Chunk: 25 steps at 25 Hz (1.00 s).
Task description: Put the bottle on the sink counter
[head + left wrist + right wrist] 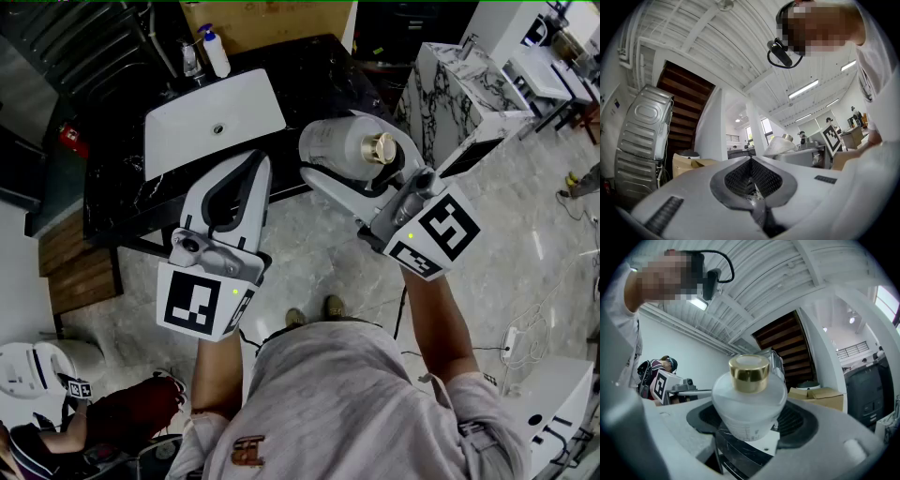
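Observation:
A frosted white bottle (345, 142) with a gold cap (380, 147) lies sideways in my right gripper (333, 148), which is shut on its body, above the floor just in front of the counter's edge. In the right gripper view the bottle (749, 406) sits between the jaws of that gripper (750, 420), cap (749, 367) outward. My left gripper (257, 161) is shut with nothing in it, its tip over the counter's front edge near the white basin (214, 120). In the left gripper view the left gripper (751, 160) has its tips touching, and the bottle (779, 145) shows beyond. The black sink counter (319, 70) lies ahead.
A faucet (190, 58) and a soap dispenser (217, 52) stand behind the basin. Marble-patterned cabinets (459, 89) stand at the right and a white unit (553, 412) at lower right. A person (122, 412) sits at lower left. A wooden step (80, 272) lies left of the counter.

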Available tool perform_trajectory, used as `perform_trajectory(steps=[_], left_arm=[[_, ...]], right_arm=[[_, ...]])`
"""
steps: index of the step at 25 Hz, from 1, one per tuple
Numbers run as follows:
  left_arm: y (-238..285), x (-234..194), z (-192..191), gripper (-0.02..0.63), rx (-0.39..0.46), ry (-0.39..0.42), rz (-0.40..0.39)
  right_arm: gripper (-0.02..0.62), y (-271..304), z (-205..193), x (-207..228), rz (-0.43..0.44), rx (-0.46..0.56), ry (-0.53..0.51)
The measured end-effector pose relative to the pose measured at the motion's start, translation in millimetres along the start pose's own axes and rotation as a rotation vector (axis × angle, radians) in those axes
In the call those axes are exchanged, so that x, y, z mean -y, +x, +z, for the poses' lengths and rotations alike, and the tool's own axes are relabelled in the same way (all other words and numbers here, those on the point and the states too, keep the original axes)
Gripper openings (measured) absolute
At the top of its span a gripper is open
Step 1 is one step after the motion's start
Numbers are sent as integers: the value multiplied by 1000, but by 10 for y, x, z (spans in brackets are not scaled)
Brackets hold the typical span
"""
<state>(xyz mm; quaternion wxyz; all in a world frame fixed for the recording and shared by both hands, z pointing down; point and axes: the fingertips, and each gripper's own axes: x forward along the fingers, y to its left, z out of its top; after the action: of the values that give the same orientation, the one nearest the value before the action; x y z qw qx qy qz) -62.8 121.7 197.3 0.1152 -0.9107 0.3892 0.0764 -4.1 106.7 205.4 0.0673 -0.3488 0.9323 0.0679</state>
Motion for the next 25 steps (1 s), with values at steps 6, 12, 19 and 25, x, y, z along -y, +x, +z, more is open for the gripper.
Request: perform_trajectory(steps=[6,12,19,25], left_arm=[[-22,13,19,2,0,2,3],[-15,45,32,2,-8,7,11],[111,125,-17,2,-20,21,27],[272,172,-60,2,-31,35,65]], right_arm=[[330,-17,11,-7,-3,5,12],[330,-86,25,19,-4,9,24],[330,-228,-7,164,-2,7,18],[330,-343,9,404,11,10,16]])
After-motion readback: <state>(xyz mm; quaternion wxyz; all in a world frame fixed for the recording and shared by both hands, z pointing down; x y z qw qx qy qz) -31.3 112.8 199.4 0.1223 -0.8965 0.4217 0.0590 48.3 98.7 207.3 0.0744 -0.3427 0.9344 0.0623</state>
